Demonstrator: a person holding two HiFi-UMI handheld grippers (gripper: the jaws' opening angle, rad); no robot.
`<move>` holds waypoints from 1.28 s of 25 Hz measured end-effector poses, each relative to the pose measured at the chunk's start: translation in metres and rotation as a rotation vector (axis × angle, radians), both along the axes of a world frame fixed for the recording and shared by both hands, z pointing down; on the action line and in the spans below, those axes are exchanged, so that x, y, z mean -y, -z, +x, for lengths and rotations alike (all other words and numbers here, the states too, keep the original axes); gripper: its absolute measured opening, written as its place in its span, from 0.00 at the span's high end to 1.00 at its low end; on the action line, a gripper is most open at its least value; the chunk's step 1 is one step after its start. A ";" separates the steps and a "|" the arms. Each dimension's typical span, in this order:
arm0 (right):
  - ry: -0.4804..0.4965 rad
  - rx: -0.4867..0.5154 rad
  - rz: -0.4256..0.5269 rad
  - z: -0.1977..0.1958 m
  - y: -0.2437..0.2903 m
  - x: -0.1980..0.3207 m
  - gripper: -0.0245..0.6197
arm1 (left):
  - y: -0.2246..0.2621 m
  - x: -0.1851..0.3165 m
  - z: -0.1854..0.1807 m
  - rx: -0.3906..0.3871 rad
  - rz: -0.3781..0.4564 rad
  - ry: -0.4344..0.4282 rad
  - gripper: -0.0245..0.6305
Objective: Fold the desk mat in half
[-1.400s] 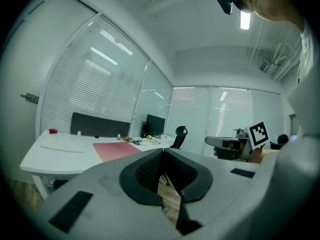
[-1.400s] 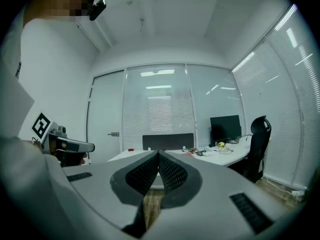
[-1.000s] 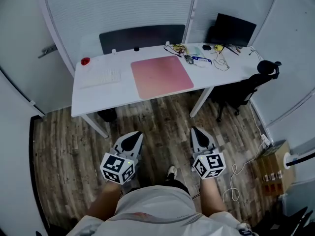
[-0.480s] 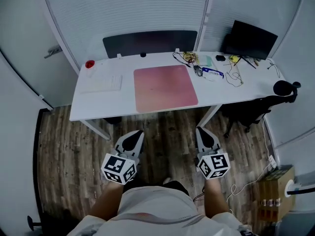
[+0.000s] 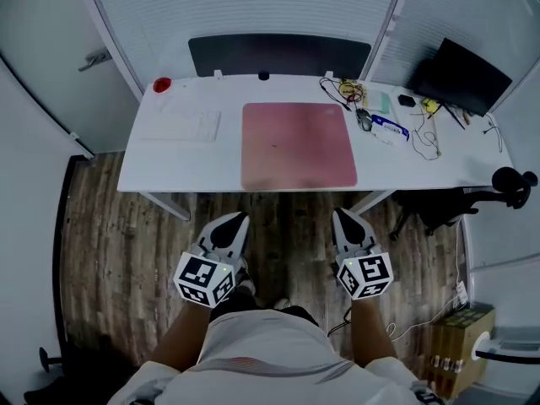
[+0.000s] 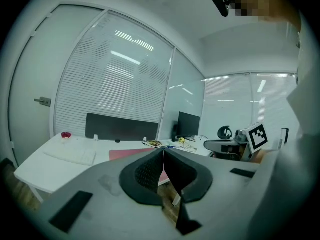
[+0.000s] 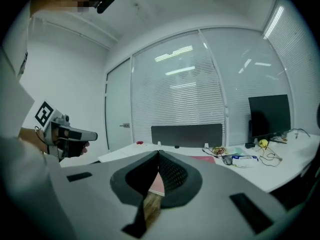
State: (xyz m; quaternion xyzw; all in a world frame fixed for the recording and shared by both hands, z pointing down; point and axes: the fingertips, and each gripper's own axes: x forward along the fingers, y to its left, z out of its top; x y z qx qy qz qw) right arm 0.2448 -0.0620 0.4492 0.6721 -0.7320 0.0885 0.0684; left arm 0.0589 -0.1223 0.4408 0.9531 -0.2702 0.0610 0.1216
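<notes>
A pink desk mat lies flat and unfolded on the white desk, its near edge along the desk's front. Both grippers hang over the wooden floor, short of the desk. My left gripper is shut and holds nothing; its tips point at the desk's front, left of the mat. My right gripper is also shut and empty, below the mat's right corner. In the left gripper view the mat shows beyond the closed jaws; in the right gripper view a strip of it shows past the tips.
A white keyboard and a red object lie on the desk's left part. Cables, a glasses case and small items crowd the right part, by a black monitor. A dark panel backs the desk. An office chair stands at right.
The desk and mat have shifted lower and closer in the head view as the person stepped toward them. Both grippers stay shut and held low in front of the body.
</notes>
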 end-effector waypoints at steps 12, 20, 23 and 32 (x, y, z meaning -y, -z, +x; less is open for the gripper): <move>0.031 -0.037 -0.074 -0.050 -0.020 0.140 0.88 | -0.016 0.141 -0.041 0.002 -0.005 0.015 0.94; 0.064 -0.027 -0.159 -0.066 -0.053 0.188 0.88 | -0.038 0.176 -0.052 0.015 -0.057 0.033 0.94; 0.135 -0.032 -0.255 -0.076 -0.084 0.203 0.83 | -0.044 0.182 -0.057 0.028 -0.072 0.075 0.94; 0.362 -0.180 -0.589 -0.134 -0.234 0.227 0.59 | -0.065 0.173 -0.079 0.063 -0.139 0.209 0.94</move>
